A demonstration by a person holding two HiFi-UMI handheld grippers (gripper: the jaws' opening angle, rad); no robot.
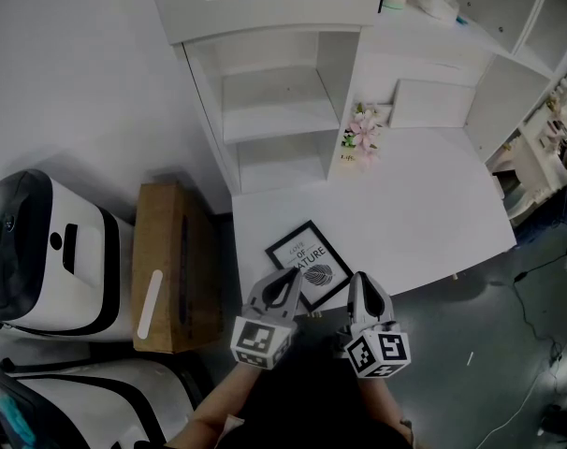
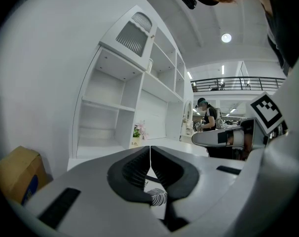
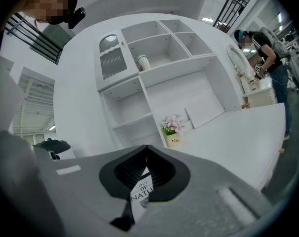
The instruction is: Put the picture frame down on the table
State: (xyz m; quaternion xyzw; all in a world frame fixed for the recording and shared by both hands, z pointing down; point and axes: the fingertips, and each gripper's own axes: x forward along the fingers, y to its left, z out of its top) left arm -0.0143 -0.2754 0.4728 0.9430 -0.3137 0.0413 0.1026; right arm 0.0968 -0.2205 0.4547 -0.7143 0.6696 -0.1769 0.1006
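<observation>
**A:** Since the picture frame (image 1: 309, 264) looks to be lying flat on the white table (image 1: 424, 213), print side up near the front left corner, is this basically finished?

**B:** Pretty much, I'd say. The frame looks fully set down, well apart from the little flower pot (image 1: 361, 137) back by the shelves.

**A:** Is either gripper hanging on to it?

**B:** Doesn't look like it. The left gripper (image 1: 285, 286) has its jaws closed tip to tip with nothing between them in its own view. You just see the leaf print through the gap lower down. Same deal with the right gripper (image 1: 358, 288): jaws pressed together, empty, frame's lettering showing behind. Both hover right at the frame's near edges. My guess is the only thing left is backing the hands off.
</observation>
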